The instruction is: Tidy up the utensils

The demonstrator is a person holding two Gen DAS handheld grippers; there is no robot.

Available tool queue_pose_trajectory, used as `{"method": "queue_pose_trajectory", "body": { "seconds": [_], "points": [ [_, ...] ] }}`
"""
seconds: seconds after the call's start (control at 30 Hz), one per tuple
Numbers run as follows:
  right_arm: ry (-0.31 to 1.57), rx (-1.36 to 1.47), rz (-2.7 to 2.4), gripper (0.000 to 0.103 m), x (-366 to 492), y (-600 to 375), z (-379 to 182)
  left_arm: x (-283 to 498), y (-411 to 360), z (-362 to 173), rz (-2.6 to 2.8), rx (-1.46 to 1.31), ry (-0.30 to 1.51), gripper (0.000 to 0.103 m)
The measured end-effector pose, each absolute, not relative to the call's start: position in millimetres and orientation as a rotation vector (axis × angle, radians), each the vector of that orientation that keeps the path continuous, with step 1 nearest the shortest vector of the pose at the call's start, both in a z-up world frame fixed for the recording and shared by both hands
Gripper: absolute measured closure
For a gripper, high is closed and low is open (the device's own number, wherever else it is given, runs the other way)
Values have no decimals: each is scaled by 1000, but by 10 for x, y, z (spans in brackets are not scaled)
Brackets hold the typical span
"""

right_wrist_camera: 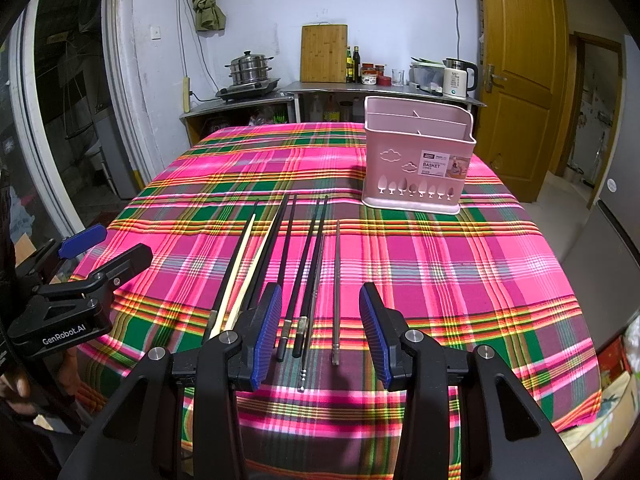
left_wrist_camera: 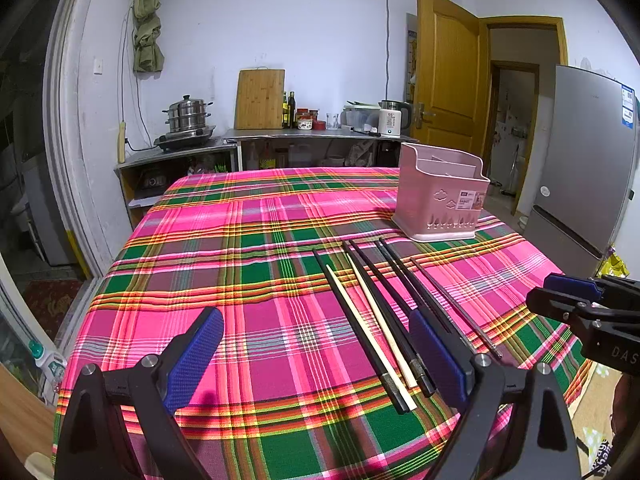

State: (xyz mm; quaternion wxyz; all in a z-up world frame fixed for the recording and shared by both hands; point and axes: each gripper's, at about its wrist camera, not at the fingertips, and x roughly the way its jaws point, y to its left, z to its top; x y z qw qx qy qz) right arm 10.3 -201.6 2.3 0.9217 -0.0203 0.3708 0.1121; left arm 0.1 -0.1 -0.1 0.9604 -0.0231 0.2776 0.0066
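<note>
Chopsticks (right_wrist_camera: 304, 272) lie in row on plaid cloth (right_wrist_camera: 460, 272), long axes running away from me toward pink basket (right_wrist_camera: 416, 164) at far right; basket empty. My right gripper (right_wrist_camera: 320, 334) nearer, near ends straight ahead between its pads, spread wide, holding nothing. My left gripper (left_wrist_camera: 316, 356) also wide, empty, row at its right pad
</note>
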Motion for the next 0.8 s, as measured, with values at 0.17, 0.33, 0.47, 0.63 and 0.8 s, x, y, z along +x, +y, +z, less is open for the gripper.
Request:
{"method": "queue_pose_trajectory", "body": {
  "seconds": [0.17,0.33,0.47,0.63,0.8],
  "points": [
    [762,-41,230,61,109,-2017,20,0,-1,-1,13,-47,562,8],
    [762,-41,230,61,115,-2016,13,0,-1,-1,13,-47,562,8],
    [763,-41,230,61,120,-2014,5,0,0,-1,13,-48,562,8],
    [763,-41,230,61,105,-2013,16,1,-1,-1,13,-48,562,8],
    [763,-41,230,61,109,-2012,14,0,0,-1,13,-48,562,8]
  ]
}}
